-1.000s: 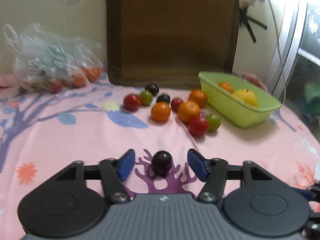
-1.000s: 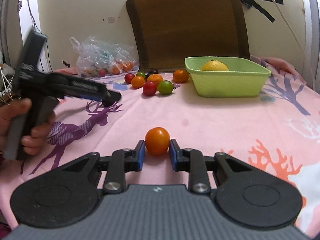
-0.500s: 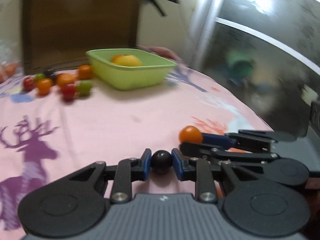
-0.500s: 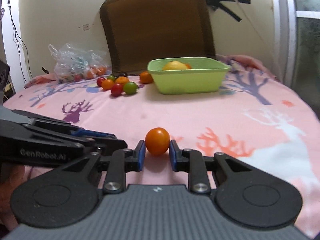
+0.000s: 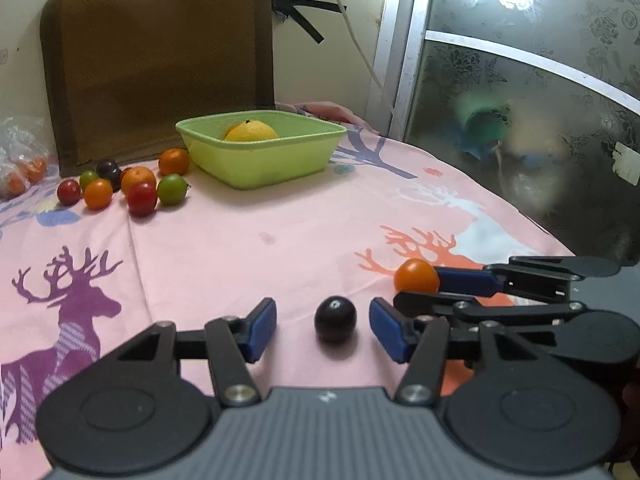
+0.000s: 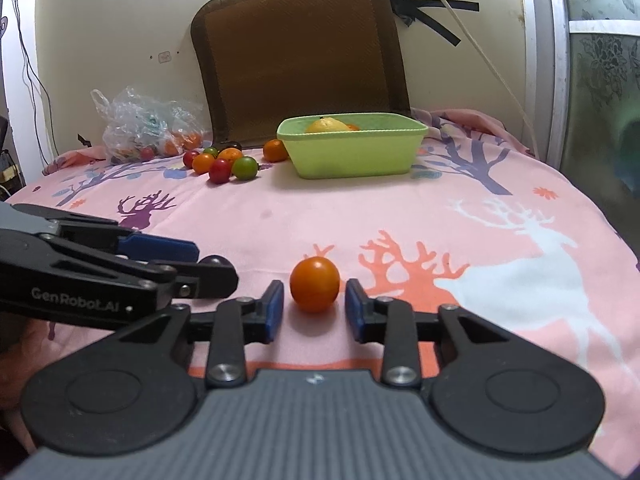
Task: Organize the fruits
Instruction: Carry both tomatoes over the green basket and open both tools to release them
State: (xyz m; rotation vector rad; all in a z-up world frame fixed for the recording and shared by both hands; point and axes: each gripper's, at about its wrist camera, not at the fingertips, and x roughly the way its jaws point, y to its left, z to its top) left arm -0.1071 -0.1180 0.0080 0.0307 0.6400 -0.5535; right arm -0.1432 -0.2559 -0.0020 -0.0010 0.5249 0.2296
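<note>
Far left on the pink cloth (image 6: 400,216) I see a clear plastic bag (image 6: 148,132) with small fruit inside, and just right of it a loose cluster of red, orange, green and dark fruits (image 5: 124,188). Right of the cluster sits the green basket (image 5: 260,160), a yellow fruit (image 5: 250,132) showing above its rim.

Nearer to me, my left gripper (image 5: 322,326) has its jaws spread wide. A dark round fruit (image 5: 335,320) rests on the cloth between the blue pads (image 5: 262,326), touching neither; a clear gap shows on each side. Just to its right, my right gripper (image 6: 314,308) is also parted, with an orange fruit (image 6: 315,284) lying on the cloth between its pads and small gaps either side. So neither tool is holding anything, and the two fruits lie side by side near the front edge, dark on the left, orange on the right.

What the next move hangs on, as I judge it: both fruits are round, so there is no long axis to line up with. Each lies dead ahead of its own gripper, centred in the jaws. The basket is far from both, and left of straight ahead in the left wrist view.
</note>
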